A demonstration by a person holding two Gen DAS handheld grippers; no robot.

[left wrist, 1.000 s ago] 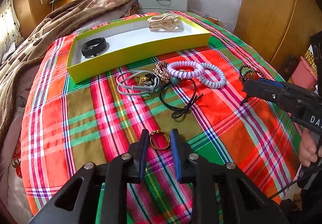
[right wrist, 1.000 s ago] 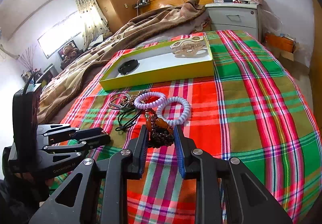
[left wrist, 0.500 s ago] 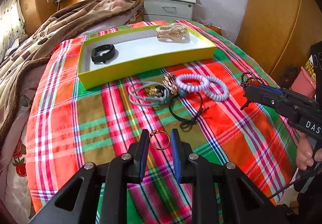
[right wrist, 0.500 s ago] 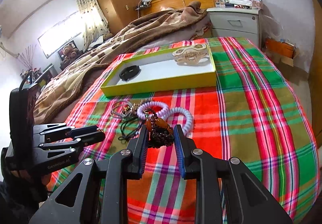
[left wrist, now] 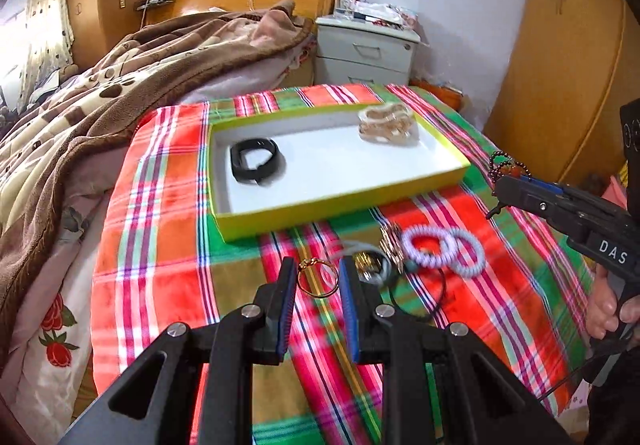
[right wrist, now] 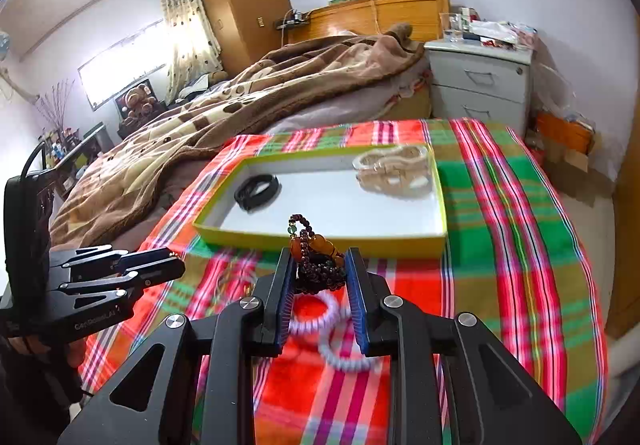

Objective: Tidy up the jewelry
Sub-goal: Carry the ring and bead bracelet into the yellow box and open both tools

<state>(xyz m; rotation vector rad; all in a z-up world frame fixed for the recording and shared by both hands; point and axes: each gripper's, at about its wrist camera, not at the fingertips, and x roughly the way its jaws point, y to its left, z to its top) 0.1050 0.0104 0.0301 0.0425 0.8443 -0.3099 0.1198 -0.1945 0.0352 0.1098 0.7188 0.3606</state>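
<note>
Between the fingers of the left gripper (left wrist: 318,277) a thin gold ring (left wrist: 317,278) is clamped, lifted above the plaid cloth (left wrist: 160,245). The right gripper (right wrist: 320,269) is closed on a dark beaded bracelet (right wrist: 318,265) with amber stones. Below lie two lilac coil hair ties (left wrist: 442,250). Farther off, the yellow box (left wrist: 340,201) holds a black band (left wrist: 257,164) and a beige clip (left wrist: 387,123).

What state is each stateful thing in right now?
left hand-held gripper: shut on gold ring
right hand-held gripper: shut on beaded bracelet
yellow box: open, holds black band, beige clip
nightstand: drawers closed
</note>
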